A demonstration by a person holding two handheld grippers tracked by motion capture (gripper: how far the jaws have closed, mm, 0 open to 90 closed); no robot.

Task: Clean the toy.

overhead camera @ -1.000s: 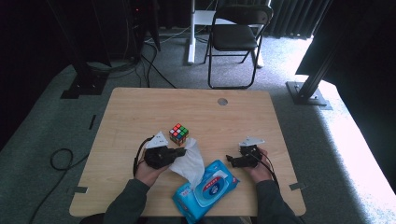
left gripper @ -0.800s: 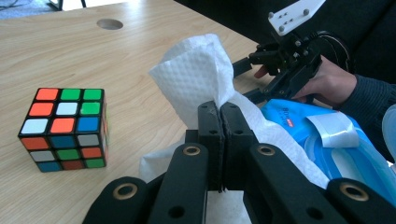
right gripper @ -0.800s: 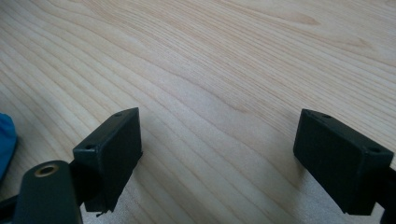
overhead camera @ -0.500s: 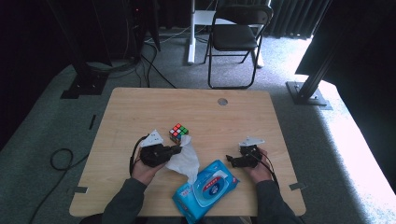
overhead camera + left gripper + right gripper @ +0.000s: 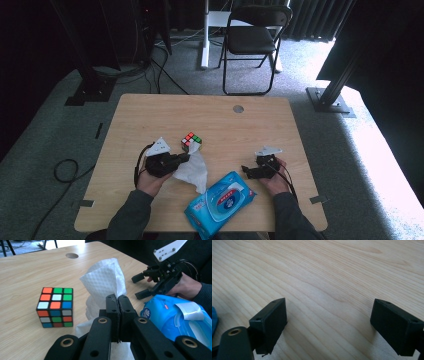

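While clamped in left gripper, wipe sits beside cube.

1. No legible wording was found on the blue wipes pack; its oval label print was too small to be read.
2. A small white emblem was seen on the pack's end, without readable letters.

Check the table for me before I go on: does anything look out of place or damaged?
Nothing stands out. The left gripper is shut on a white wipe beside the puzzle cube, the blue wipes pack lies flat near the table edge, and the right gripper is open.
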